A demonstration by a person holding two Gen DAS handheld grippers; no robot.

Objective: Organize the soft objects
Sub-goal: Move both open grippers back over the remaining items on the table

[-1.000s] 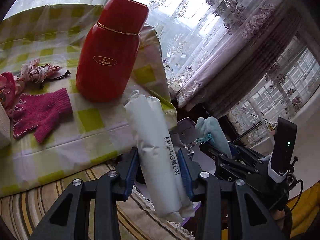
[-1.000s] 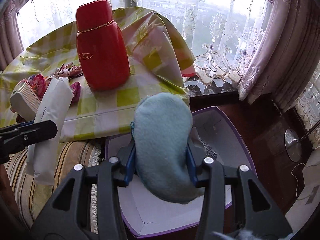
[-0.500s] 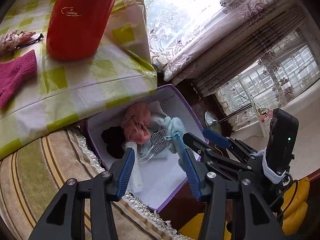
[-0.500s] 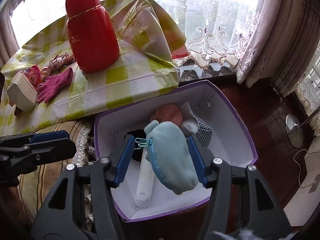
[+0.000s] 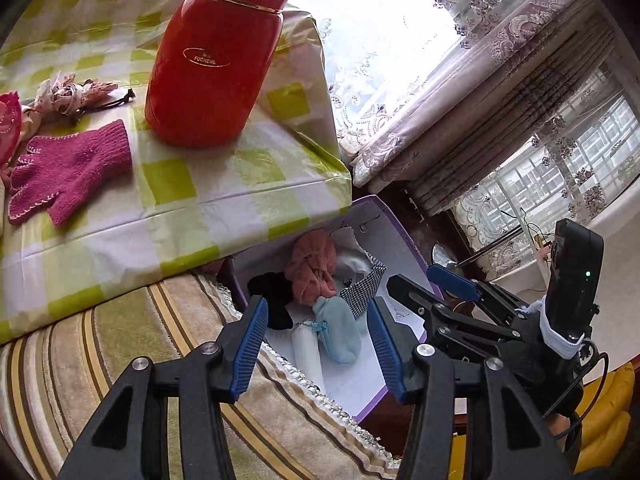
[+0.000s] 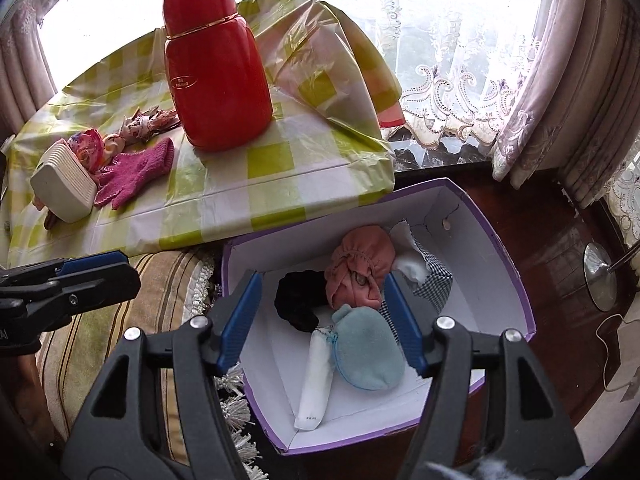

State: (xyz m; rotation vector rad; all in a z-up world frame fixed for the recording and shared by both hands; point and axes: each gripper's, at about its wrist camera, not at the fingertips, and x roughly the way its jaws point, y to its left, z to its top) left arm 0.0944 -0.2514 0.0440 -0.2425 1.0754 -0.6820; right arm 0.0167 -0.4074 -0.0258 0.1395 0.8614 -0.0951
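Blue pouch (image 6: 366, 354) and white roll (image 6: 318, 378) dropped into box (image 6: 496, 240); right claw (image 6: 322, 320) opening, left claw (image 5: 316, 344) wide, both empty.

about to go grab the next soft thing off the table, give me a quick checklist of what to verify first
1. Left gripper empty, jaws apart: ok.
2. Right gripper jaws opening, nothing pinched: ok.
3. Blue pouch and white roll lying in the purple box: ok.
4. Pink glove on the tablecloth, uncovered: ok.
5. Red flask upright beside the glove, could be bumped: not ok.
6. Room left in the box: ok.
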